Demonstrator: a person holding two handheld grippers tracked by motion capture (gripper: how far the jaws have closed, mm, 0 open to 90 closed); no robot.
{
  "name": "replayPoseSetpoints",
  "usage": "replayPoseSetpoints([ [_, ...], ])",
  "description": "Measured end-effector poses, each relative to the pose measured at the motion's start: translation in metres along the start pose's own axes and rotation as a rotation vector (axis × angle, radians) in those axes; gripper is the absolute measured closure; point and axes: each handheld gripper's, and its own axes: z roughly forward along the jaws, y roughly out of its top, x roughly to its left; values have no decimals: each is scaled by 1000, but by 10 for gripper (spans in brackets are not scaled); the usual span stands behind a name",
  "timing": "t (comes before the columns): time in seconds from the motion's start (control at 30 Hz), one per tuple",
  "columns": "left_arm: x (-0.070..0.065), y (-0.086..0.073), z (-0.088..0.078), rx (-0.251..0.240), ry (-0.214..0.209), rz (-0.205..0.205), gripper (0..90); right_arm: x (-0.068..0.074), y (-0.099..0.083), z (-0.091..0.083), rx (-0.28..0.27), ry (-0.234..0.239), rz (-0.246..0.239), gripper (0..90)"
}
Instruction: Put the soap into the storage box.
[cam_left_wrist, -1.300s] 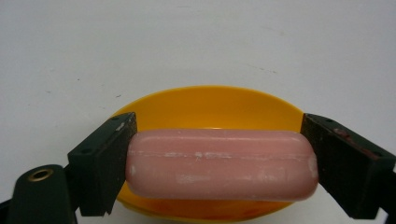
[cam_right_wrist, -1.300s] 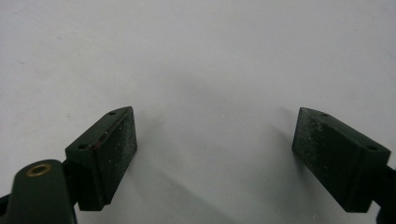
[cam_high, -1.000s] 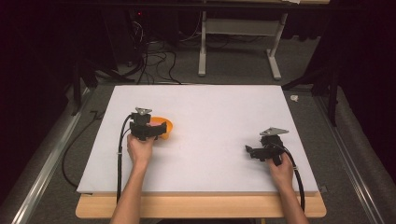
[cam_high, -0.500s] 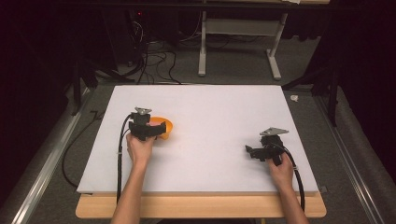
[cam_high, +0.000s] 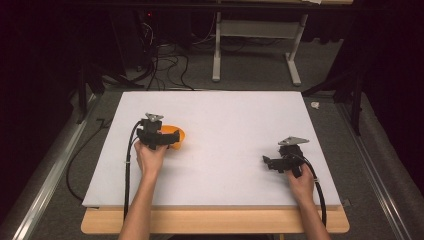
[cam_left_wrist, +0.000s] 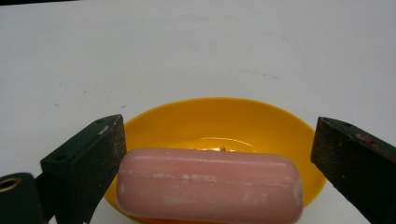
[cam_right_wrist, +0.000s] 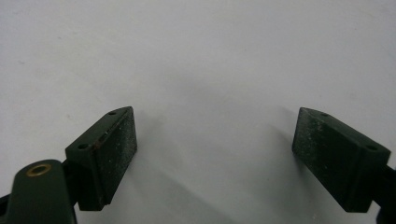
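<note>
Soap release is the step in hand, I think. The left gripper has just been opening its jaws; in the left gripper view the pink soap bar lies between them over the orange dish, the right pad apart from it, the left pad at its end. To do it well, widen fully, then lift straight up so no pad drags the bar. The right gripper rests wide open on the white surface, holding nothing.
</note>
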Motion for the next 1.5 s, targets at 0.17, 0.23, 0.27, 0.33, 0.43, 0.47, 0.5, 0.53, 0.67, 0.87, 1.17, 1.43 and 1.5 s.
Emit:
replayPoseSetpoints([
  [0.17,-2,0,-11,-21,-15,18,50,0,0,0,0,1,0,146],
  [0.23,-3,0,-16,-31,-22,25,52,0,0,0,0,0,0,146],
  [0.27,-4,-1,-18,-35,-25,29,54,0,0,0,0,0,1,146],
  [0.33,-6,-1,-23,-47,-34,32,58,0,0,0,0,0,0,146],
  [0.43,-9,-3,-29,-56,-47,45,62,0,0,0,-1,0,-2,146],
  [0.47,-10,-3,-31,-59,-53,49,65,0,0,0,-1,0,-2,146],
  [0.5,-11,-3,-32,-65,-61,50,67,0,0,0,-1,0,-2,146],
  [0.53,-12,-4,-34,-66,-69,54,70,0,0,0,-1,0,-2,146],
  [0.67,-17,-6,-41,-69,-97,71,82,0,0,0,-1,0,-2,146],
  [0.87,-24,-7,-50,-84,-141,96,92,0,0,0,-1,0,-2,146],
  [1.17,-39,-11,-60,-93,-197,133,110,0,0,0,0,0,2,146],
  [1.43,-47,-17,-61,-86,-237,137,123,0,0,0,0,0,2,146],
  [1.5,-48,-18,-61,-85,-239,139,124,0,0,0,0,0,2,146],
])
